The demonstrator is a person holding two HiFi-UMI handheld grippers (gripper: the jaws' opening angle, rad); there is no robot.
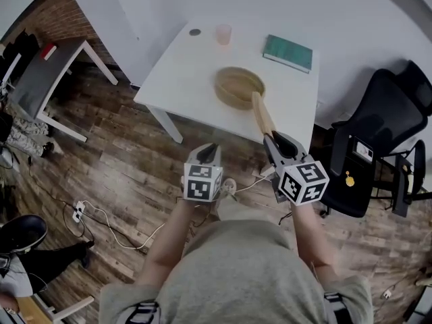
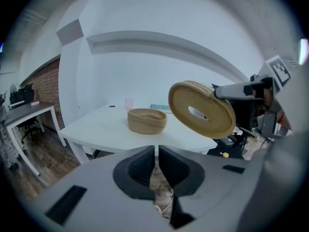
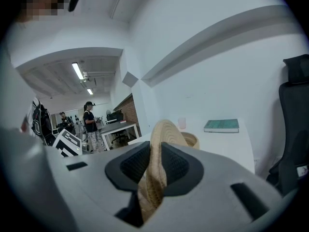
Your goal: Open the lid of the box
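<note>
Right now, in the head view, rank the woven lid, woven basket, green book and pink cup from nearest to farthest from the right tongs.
1. Woven lid: clamped in the right tongs.
2. Woven basket: just beyond the lid, centre.
3. Green book: far right.
4. Pink cup: farthest back, left of the book.

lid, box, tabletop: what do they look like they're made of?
lid: coiled natural fibre, maybe rope or seagrass; tan, matte, with concentric ridges.
box: same tan ribbed wall, likely the same fibre.
table: smooth white top, probably laminate or painted board; what lies under the finish can't be told.
</note>
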